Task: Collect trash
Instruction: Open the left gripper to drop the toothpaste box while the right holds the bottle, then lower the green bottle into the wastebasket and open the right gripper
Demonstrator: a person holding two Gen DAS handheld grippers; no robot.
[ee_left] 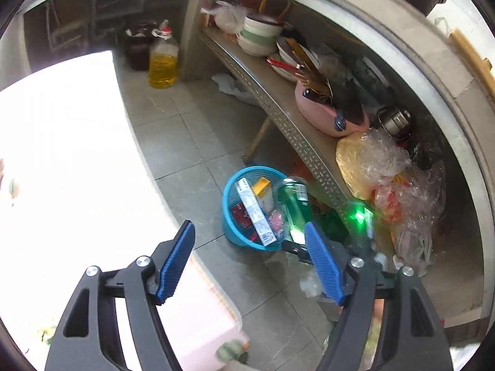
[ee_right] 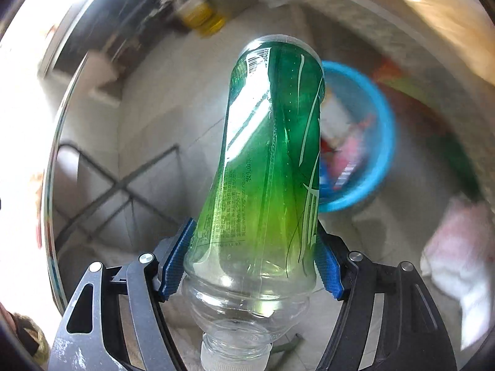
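Green plastic bottle (ee_right: 272,160) clamped near its neck in right tool (ee_right: 253,259), base toward blue basket (ee_right: 380,154) on the floor, basket already holding cartons, left tool (ee_left: 250,259) wide, nothing between pads, shelf (ee_left: 278,105) beside basket.

In the left wrist view the basket (ee_left: 235,216) stands on the floor (ee_left: 185,142) at lower centre, just left of the shelf (ee_left: 278,114) edge that runs from upper centre down to lower right. 2 boxes (ee_left: 255,213) lie inside it, and the bottle (ee_left: 292,207) hangs at its right rim. On the shelf sit stacked bowls (ee_left: 260,34) at the top, a tub (ee_left: 328,114) of utensils below them, then bags (ee_left: 380,167) at right. An oil jug (ee_left: 163,58) stands at upper left, a dark jar (ee_left: 137,48) just left of it. In the right wrist view the bottle (ee_right: 269,160) fills the centre between the fingers (ee_right: 178,262), cap toward the bottom edge, the basket (ee_right: 371,142) behind it at right.
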